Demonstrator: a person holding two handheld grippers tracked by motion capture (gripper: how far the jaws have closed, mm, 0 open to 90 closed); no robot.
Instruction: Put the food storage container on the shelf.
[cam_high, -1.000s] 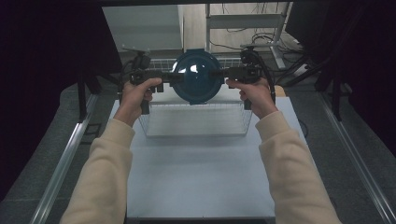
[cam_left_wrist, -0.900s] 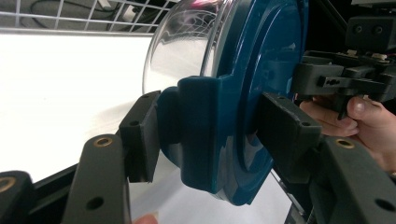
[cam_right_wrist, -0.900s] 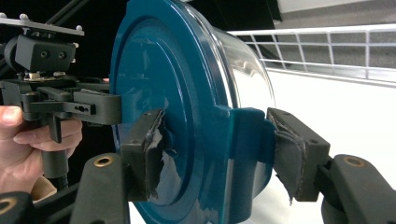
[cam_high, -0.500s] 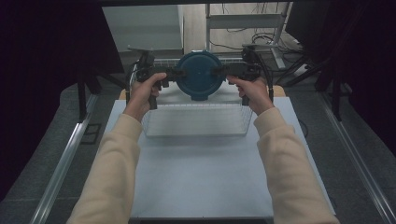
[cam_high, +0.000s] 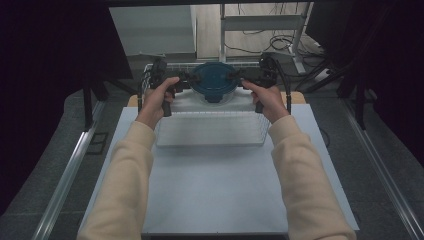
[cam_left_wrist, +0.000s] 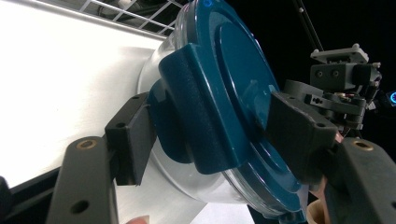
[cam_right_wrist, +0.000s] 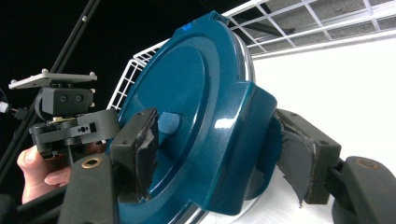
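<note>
High view: both hands reach forward over the white table, each holding a gripper, with a round clear container with a dark teal lid carried between them at the far end of the table. The container sits above the far edge of a white wire basket, which rests on the table; whether the container touches the basket rim cannot be told from here. Left gripper meets the container on its left side, right gripper on its right side; left hand and right hand wrap the handles, cream sleeves running back toward the near edge. Left gripper view: the jaws are spread partway and closed onto a raised teal locking tab of the lid, one pad pressed on the tab's underside near the clear bowl wall, the other pad on the lid's top face. The container appears tilted in this view, with white table surface and basket wire behind it; the opposite gripper is visible beyond the lid. Right gripper view: the jaws likewise clamp the opposite locking tab of the lid, one worn pad on the top face beside a small raised knob, the other pad behind the tab. Basket wire runs behind the container.
</note>
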